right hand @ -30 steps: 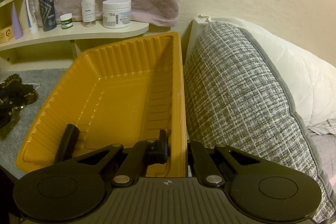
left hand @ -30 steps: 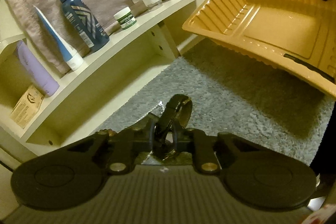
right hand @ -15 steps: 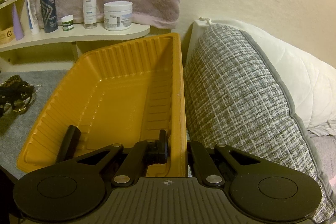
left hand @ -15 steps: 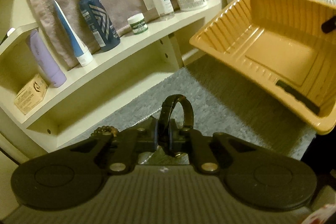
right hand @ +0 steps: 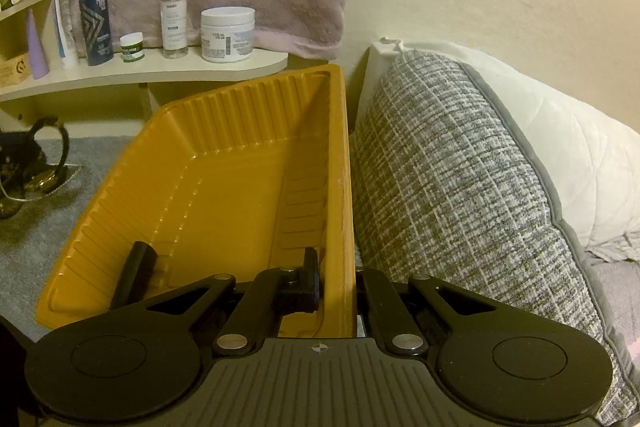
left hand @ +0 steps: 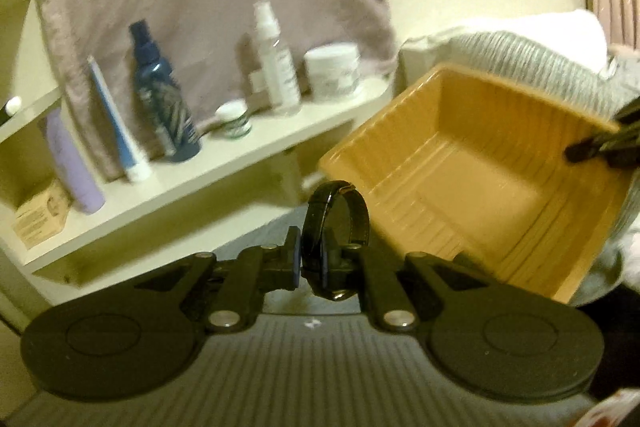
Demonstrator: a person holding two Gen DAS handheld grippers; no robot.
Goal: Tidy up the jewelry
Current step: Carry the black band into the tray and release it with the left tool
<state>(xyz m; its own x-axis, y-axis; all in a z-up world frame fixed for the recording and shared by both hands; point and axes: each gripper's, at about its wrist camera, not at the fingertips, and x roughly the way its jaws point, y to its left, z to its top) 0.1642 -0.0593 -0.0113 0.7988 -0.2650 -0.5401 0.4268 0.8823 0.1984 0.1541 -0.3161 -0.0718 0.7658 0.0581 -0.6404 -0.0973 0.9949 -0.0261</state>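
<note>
My left tool [left hand: 310, 263] pinches the light, stiff black bangle [left hand: 335, 227] by its band, held up near the yellow tray [right hand: 224, 195], whose thin rim my right tool [right hand: 334, 291] clamps.

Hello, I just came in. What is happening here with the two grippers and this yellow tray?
A person is sorting jewelry with a gripper in each hand. The left gripper is shut on a black bracelet and holds it in the air near the yellow tray. The right gripper is clamped on the tray's side wall and holds the tray tilted beside a grey cushion. One dark item lies in the tray. More jewelry remains on the grey carpet.
</note>
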